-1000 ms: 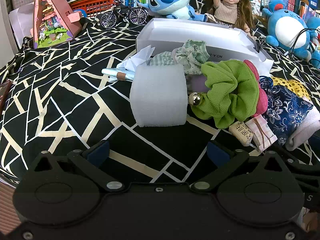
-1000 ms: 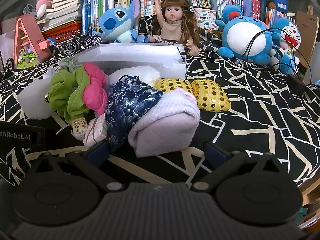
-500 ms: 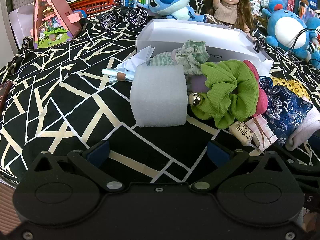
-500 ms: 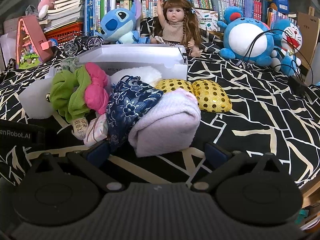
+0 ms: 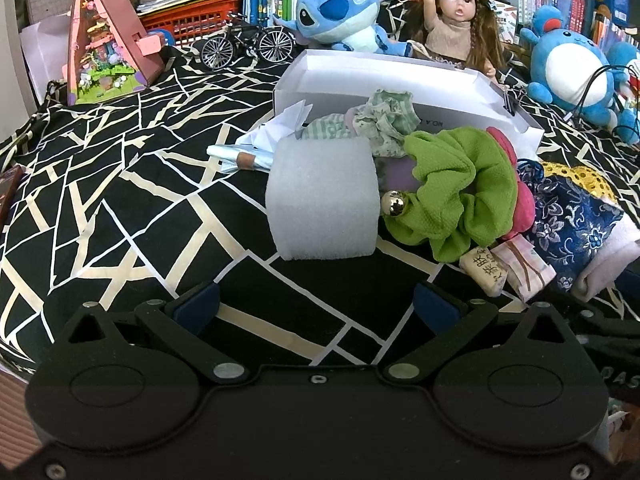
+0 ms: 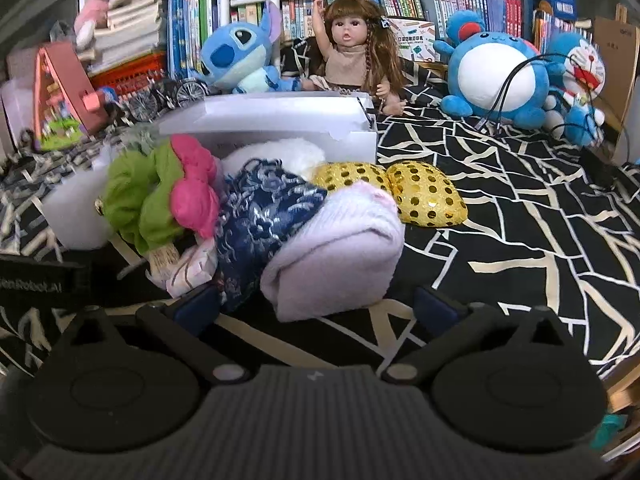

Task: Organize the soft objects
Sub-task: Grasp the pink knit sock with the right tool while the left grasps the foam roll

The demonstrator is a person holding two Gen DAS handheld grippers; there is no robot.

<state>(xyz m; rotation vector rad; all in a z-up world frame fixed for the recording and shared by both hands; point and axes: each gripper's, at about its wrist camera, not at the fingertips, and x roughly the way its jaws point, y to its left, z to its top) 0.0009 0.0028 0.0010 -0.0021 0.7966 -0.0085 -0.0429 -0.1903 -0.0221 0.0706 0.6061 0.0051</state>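
Observation:
A pile of soft things lies in front of a white box [image 5: 400, 84] on the black patterned cloth. In the left wrist view: a white foam block [image 5: 322, 198], a green scrunchie [image 5: 460, 192], a pink scrunchie [image 5: 520, 204], a blue floral pouch [image 5: 568, 220]. My left gripper [image 5: 316, 308] is open, a short way before the foam block. In the right wrist view: a folded pale pink sock [image 6: 340, 248], the blue pouch [image 6: 260, 220], gold sequin pads [image 6: 424, 192]. My right gripper [image 6: 316, 308] is open, with the sock just ahead of its fingers.
A Stitch plush [image 5: 340, 8], a doll [image 5: 456, 20] and a blue round plush [image 6: 500, 76] sit behind the box. A pink toy house [image 5: 108, 60] and a model bicycle [image 5: 248, 44] stand at back left. Black cables [image 6: 520, 88] lie at right.
The right gripper has moved forward toward the sock and pouch, which now loom larger. The left gripper has not moved.

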